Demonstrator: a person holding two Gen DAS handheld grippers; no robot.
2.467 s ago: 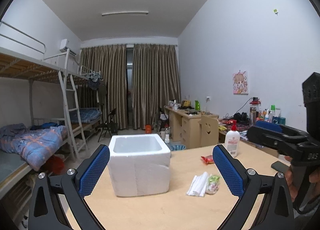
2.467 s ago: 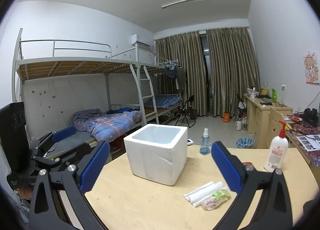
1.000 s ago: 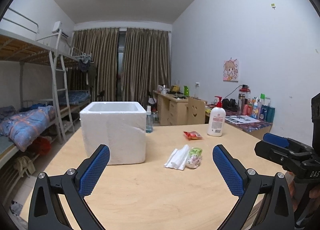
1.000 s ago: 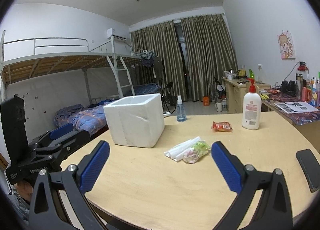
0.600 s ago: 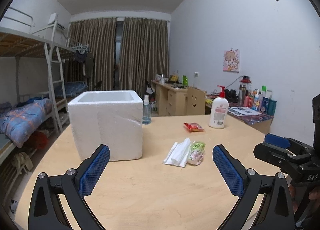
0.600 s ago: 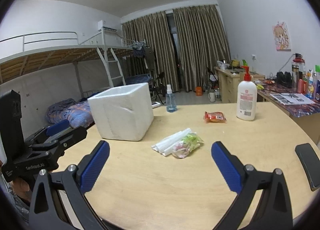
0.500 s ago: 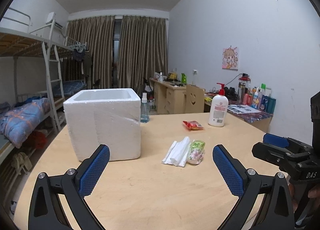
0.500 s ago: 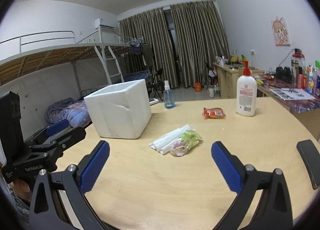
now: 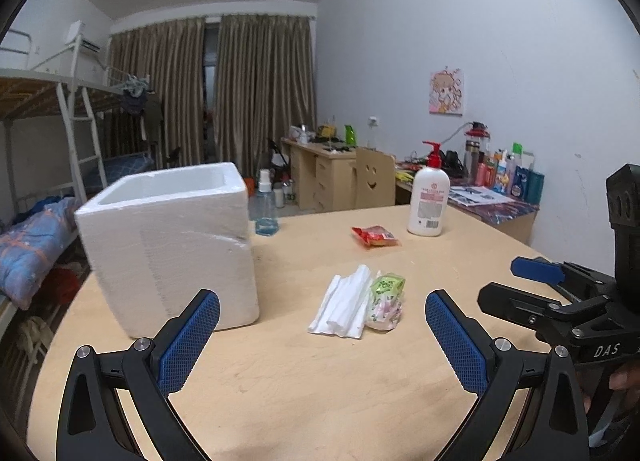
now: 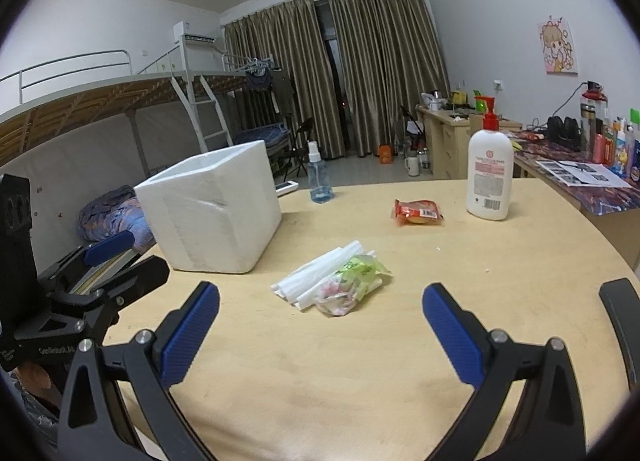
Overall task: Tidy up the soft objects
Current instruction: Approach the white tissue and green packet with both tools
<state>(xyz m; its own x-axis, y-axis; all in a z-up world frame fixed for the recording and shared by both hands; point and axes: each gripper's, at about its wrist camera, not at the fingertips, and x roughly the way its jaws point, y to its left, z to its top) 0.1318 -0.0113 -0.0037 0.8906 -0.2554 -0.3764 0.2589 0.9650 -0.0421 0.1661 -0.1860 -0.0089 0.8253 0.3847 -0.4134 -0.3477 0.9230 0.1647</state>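
Both grippers have dropped toward the table (image 9: 280, 381) since the earlier frames, so the foam box (image 9: 172, 237) now fills more of the left wrist view and its open top shows as only a thin strip.

Left gripper (image 9: 322, 335) hangs above the table with its blue pads spread wide and nothing between them. Right gripper (image 10: 320, 331) is likewise spread and empty. Each shows at the side of the other's view, the right one at lower right of the left wrist view, the left one at lower left of the right wrist view.

At centre frame in both views lies the soft bundle: white rolled packs (image 9: 344, 307) touching a green-and-pink packet (image 9: 386, 297), flat on the wood, just ahead of both gripper openings. Bare tabletop lies all round the bundle, with a clear strip between it and the box at left of centre.

Further back, right of centre, a red snack pack (image 9: 374, 236) lies alone, near a pump bottle (image 9: 428, 197). A spray bottle (image 9: 266, 207) stands at the far edge, just beside the box's back corner.

In the right wrist view the table's round edge curves down the right of the frame, with a dark chair back (image 10: 622, 325) just past it at lower right.
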